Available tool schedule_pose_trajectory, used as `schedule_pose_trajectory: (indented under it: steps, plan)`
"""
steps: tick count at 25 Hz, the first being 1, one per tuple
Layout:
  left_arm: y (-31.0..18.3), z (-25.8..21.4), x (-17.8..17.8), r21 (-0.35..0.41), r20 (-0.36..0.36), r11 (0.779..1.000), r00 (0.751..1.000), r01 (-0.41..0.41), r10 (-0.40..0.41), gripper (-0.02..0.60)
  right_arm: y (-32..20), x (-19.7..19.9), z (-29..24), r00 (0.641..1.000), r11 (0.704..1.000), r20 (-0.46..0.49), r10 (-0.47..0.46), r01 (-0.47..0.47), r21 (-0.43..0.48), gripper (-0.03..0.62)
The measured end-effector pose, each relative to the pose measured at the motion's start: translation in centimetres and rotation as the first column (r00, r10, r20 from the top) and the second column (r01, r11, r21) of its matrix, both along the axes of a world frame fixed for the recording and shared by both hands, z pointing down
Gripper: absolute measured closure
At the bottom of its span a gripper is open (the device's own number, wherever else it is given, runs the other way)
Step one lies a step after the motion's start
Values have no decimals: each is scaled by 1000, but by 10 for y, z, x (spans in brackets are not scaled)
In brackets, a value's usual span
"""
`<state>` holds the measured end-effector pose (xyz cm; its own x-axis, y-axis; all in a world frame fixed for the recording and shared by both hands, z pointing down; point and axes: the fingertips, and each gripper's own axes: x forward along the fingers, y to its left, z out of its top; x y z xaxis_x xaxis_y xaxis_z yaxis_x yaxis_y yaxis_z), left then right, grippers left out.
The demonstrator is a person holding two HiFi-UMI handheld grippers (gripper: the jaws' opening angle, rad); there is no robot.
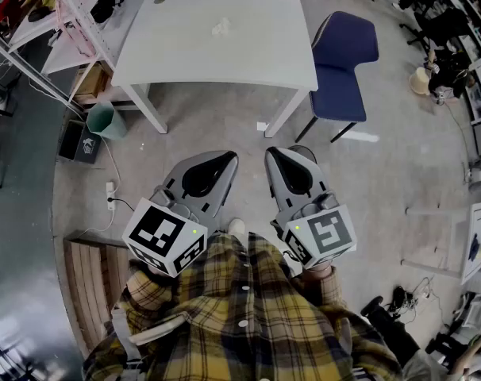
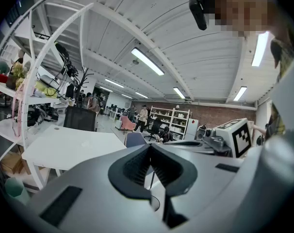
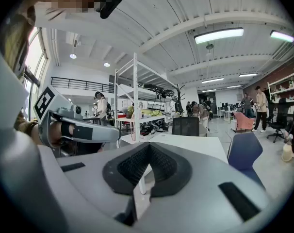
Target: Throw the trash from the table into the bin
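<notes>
Plaid shirt (image 1: 240, 316) (cut off below), then left tongs (image 1: 229, 158) and right tongs (image 1: 270, 153), both pressed together and empty. Beyond, trash (image 1: 220, 28) too small to identify lies on the worktop (image 1: 185, 54), the bin (image 1: 105, 120) beside its left leg.

A white rectangular worktop (image 1: 248, 54) stands ahead of the left gripper (image 1: 227, 157), with a dark blue chair (image 1: 344, 62) ahead-right. Grey concrete floor (image 1: 225, 121) lies beneath, and strip lights (image 3: 219, 35) hang overhead.
</notes>
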<state>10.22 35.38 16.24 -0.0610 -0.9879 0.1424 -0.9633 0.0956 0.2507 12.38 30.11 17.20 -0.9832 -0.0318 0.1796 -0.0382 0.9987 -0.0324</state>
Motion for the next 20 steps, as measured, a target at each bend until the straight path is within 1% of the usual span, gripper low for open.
schedule_pose_trajectory:
  steps: [4, 9, 15, 18, 20]
  plan:
    - [-6, 1, -1, 3, -5, 1000, 1000, 1, -1, 572, -6, 0, -1, 1000, 1000, 9, -3, 3, 2, 595]
    - [-18, 1, 7, 5, -14, 1000, 1000, 0, 0, 572, -18, 11, 1, 1000, 1000, 1, -6, 6, -10, 595]
    - [-22, 11, 17, -12, -16, 1000, 1000, 25, -25, 572, -25, 21, 9, 1000, 999, 5, -17, 18, -41, 595]
    - [-22, 17, 14, -17, -21, 999, 999, 34, -35, 572, -25, 19, 15, 1000, 999, -4, -24, 23, -49, 595]
    - [-22, 18, 5, -14, -25, 999, 999, 39, -40, 572, -27, 14, 18, 1000, 999, -10, -20, 19, -50, 595]
